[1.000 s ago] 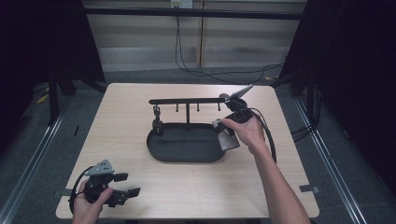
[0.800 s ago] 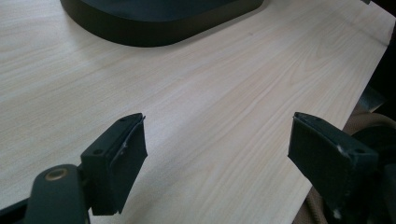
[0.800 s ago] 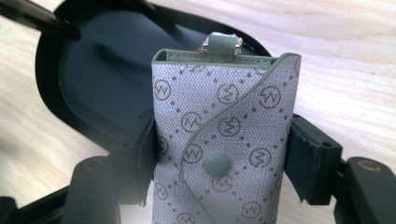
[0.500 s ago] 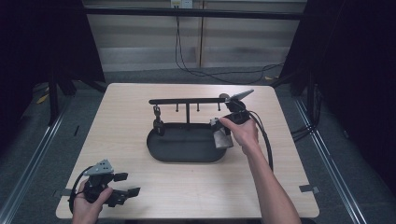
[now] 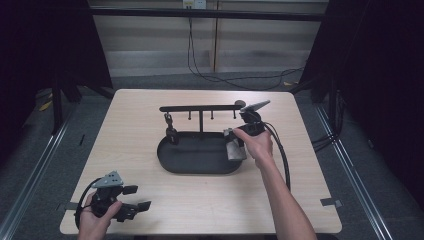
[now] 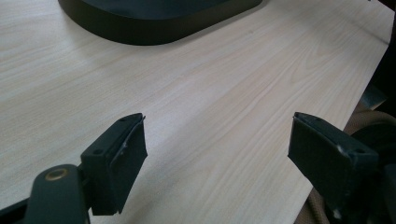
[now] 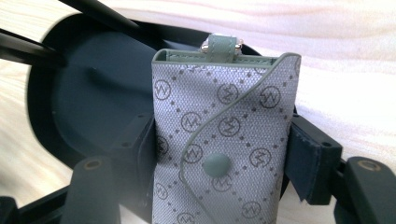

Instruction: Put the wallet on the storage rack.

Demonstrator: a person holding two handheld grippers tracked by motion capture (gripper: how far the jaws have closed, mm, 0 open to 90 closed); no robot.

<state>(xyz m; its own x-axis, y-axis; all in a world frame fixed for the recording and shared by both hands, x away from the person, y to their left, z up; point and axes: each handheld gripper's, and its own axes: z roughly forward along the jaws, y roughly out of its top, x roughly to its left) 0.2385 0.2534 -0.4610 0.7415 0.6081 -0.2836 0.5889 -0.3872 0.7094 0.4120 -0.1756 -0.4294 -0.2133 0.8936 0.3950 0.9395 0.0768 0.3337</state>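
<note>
The desk (image 5: 150, 125) is evenly lit from above, while the surrounding room is left dark. In the right gripper view, the desk is overexposed to white and the near edges are blurred.

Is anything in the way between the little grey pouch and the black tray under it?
Nothing visible is. The right hand-held gripper holds the grey key pouch over the right end of the black tray, whose floor there looks bare.
</note>
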